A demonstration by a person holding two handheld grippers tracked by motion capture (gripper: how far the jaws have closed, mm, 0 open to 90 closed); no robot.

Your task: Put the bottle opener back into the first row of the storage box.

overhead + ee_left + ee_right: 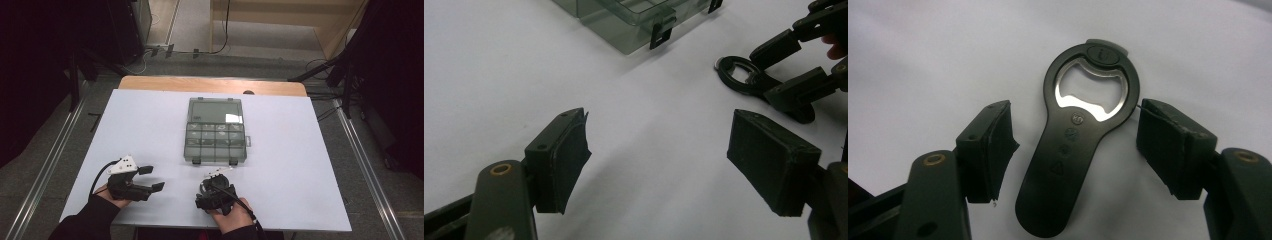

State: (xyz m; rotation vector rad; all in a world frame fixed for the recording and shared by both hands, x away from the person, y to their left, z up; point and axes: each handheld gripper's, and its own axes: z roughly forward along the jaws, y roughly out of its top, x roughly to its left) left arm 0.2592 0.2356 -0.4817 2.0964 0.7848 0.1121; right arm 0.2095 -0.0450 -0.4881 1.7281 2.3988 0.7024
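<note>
clear compartment box (215, 130) | closed | mid white table (150, 120)

White-topped table (150, 130) with wooden far edge; grey floor (260, 65) beyond it, metal rails (45, 170) flanking, cables (220, 47) and wooden panel (280, 12) behind.

Black claws (151, 178), brass screws, dark sleeves (95, 220)

No readable words; only small round icons and a warning triangle on the black bottle opener (1073, 145)
</note>
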